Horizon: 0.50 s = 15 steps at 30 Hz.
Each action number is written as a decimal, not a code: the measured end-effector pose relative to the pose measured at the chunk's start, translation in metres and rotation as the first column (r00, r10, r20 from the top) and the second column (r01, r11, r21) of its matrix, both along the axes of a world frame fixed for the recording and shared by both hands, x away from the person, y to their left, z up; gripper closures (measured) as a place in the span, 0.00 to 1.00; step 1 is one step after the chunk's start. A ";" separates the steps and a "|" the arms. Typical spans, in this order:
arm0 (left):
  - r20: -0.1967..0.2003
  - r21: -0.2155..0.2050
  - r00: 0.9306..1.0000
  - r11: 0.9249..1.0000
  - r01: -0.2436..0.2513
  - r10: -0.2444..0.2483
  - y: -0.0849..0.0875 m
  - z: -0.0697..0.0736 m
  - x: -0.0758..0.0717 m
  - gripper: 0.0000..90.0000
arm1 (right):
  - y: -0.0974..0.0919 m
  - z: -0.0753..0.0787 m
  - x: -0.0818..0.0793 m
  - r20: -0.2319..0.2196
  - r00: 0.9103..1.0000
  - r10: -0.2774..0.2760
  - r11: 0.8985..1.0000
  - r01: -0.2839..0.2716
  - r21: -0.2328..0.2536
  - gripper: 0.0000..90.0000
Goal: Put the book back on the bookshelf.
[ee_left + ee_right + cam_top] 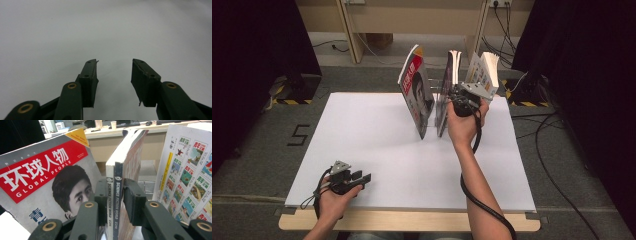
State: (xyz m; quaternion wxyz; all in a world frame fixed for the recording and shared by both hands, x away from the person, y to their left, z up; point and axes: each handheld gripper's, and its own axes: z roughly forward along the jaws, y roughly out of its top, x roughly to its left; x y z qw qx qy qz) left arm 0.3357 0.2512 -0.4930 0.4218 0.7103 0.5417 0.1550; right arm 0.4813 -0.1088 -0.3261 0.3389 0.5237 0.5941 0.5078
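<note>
Right gripper (113, 197) clamps the two Science Fiction World magazines (115, 202) upright in the rack, ready to lift straight out, while left gripper (113, 75) rests wide open, empty.

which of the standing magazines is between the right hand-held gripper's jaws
The middle Science Fiction World pair, dark spines toward the right hand-held gripper. The red Global People magazine leans at its left; the cartoon-covered one stands at its right.

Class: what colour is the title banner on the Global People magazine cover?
Red, with white lettering, on the Global People magazine; clearest in the right gripper view.
</note>
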 end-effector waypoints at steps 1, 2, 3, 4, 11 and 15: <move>0.000 0.000 1.000 1.000 0.002 -0.002 0.000 0.000 0.000 0.61 | 0.001 0.000 0.000 0.001 1.000 0.002 1.000 -0.002 0.000 0.82; 0.000 0.001 1.000 1.000 0.001 -0.001 0.000 0.000 0.000 0.61 | 0.001 0.000 0.000 0.000 1.000 0.003 1.000 -0.003 0.000 0.82; 0.000 0.002 1.000 1.000 0.002 -0.002 0.000 0.000 0.000 0.61 | 0.001 0.000 0.000 0.001 1.000 0.003 1.000 -0.003 -0.001 0.82; 0.000 0.000 1.000 1.000 0.002 -0.002 0.000 0.000 0.000 0.61 | 0.001 0.000 0.000 0.001 1.000 0.003 1.000 -0.003 0.001 0.82; -0.001 0.002 1.000 1.000 0.003 -0.002 0.000 0.000 0.000 0.61 | 0.002 0.000 0.000 0.002 1.000 0.005 1.000 -0.005 0.000 0.82; -0.001 0.002 1.000 1.000 0.003 -0.003 -0.001 0.000 0.000 0.61 | 0.005 0.000 0.000 0.004 1.000 0.013 1.000 -0.013 -0.005 0.82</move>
